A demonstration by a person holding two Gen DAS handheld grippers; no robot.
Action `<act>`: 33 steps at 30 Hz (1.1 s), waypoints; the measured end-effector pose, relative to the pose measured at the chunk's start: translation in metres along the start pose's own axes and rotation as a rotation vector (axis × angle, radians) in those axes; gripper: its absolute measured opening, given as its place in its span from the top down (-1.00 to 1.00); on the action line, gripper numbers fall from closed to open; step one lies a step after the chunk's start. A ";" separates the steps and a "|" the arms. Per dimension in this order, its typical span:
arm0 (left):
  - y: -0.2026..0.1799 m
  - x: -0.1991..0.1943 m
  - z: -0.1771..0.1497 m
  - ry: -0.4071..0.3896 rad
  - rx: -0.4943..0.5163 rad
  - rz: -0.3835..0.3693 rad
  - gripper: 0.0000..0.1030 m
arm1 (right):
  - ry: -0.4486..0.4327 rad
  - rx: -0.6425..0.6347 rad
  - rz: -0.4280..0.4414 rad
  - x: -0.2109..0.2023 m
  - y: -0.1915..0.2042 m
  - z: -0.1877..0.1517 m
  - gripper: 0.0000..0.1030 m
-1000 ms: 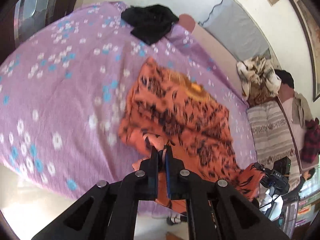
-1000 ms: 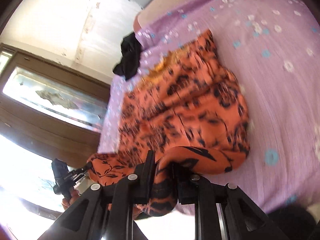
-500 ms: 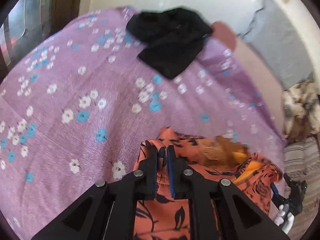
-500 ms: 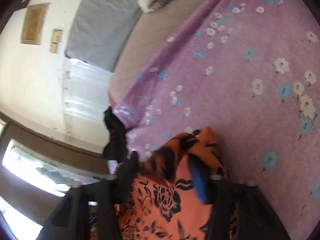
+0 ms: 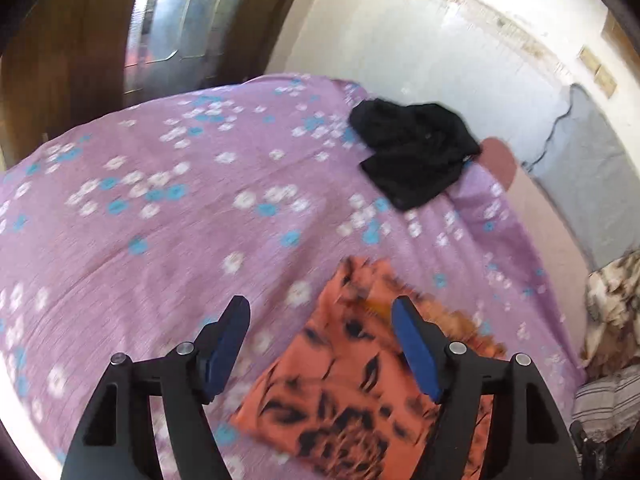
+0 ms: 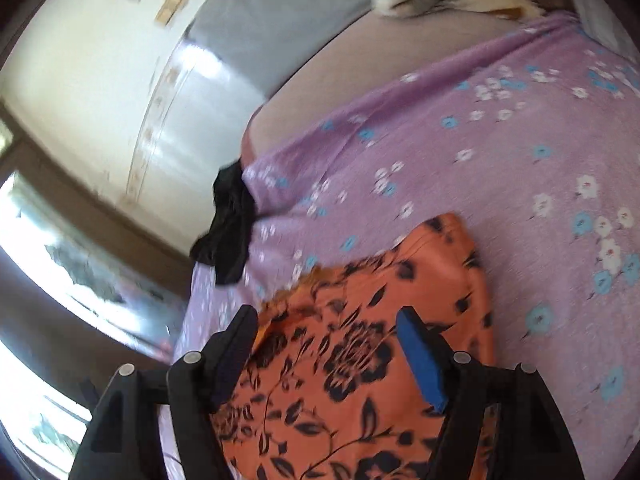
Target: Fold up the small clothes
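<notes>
Tongs spread wide and empty: left gripper (image 5: 320, 316) and right gripper (image 6: 326, 324) over the orange floral garment (image 6: 360, 360), lying folded on the purple flowered bedsheet (image 5: 160, 220). Beyond, black clothing (image 5: 416, 152) near the white wall (image 5: 400, 40). Motion blur smears the garment's pattern.

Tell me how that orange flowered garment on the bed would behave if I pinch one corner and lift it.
The orange garment would probably drape limply: it lies flat in soft folded layers on the purple bedsheet. It looks thin, so likely light. The fold would probably fall open when lifted.
</notes>
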State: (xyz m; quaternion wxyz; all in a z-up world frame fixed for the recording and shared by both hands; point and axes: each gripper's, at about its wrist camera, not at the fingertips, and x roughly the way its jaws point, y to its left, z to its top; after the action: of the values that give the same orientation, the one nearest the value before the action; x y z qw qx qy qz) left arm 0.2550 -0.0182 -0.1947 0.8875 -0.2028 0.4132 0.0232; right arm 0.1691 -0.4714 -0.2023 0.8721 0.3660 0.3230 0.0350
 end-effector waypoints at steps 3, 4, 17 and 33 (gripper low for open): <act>0.010 0.023 -0.014 0.121 0.024 0.145 -0.44 | 0.137 -0.129 0.045 0.041 0.052 -0.031 -0.31; 0.014 0.030 -0.015 0.146 0.013 0.166 -0.44 | 0.179 -0.160 0.051 0.057 0.065 -0.040 -0.23; 0.009 0.060 -0.009 0.242 0.152 0.196 -0.44 | 0.302 -0.367 -0.179 0.267 0.176 -0.016 -0.06; -0.054 0.031 -0.034 0.064 0.439 0.255 -0.44 | 0.101 -0.230 -0.277 0.022 0.045 -0.042 -0.04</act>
State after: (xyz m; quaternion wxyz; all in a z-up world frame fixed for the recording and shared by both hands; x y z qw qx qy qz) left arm 0.2626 -0.0844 -0.2189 0.8867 0.0480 0.4582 0.0381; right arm 0.1693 -0.4058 -0.2061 0.8873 0.2135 0.4077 -0.0302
